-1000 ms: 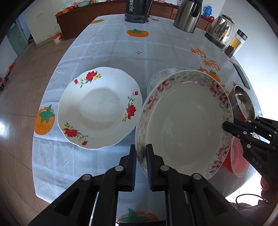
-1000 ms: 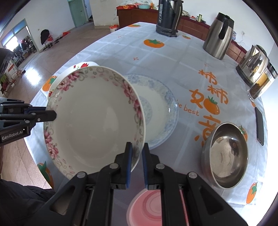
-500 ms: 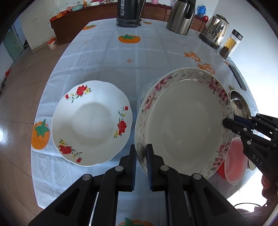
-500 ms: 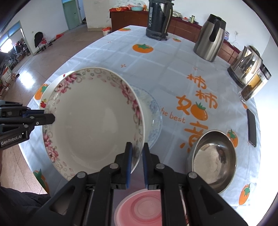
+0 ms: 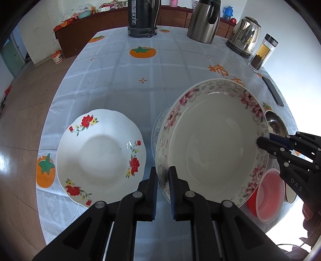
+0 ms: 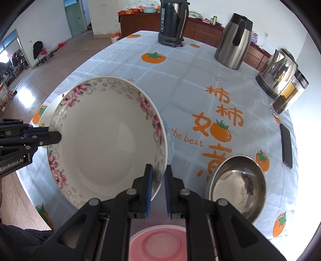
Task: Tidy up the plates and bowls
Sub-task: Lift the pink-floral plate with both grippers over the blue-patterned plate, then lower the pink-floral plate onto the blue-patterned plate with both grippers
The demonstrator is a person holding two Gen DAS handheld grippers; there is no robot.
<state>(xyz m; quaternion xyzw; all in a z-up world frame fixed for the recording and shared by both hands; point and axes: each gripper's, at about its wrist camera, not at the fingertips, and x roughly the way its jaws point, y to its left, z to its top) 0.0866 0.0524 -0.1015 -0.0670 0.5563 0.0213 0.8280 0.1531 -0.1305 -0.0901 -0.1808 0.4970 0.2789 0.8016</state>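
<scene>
Both grippers hold one large pink-flowered bowl point(image 5: 212, 146) above the table by opposite rims; it also shows in the right wrist view point(image 6: 106, 138). My left gripper point(image 5: 163, 180) is shut on its near rim. My right gripper point(image 6: 158, 180) is shut on the other rim and shows in the left wrist view point(image 5: 266, 143). A white plate with red flowers point(image 5: 100, 154) lies to the left. A blue-patterned plate point(image 6: 170, 140) lies under the bowl, mostly hidden. A steel bowl point(image 6: 238, 184) and a red plastic bowl point(image 5: 268, 196) sit to the right.
At the table's far side stand a black thermos point(image 5: 141, 18), a steel jug point(image 6: 233, 40), a kettle point(image 5: 244, 34) and a tea jar point(image 5: 262, 53). A phone point(image 6: 286, 145) lies near the right edge. The table edge is close below me.
The pink-flowered bowl has risen with both grippers still shut on it; the plates and table below look smaller and further away.
</scene>
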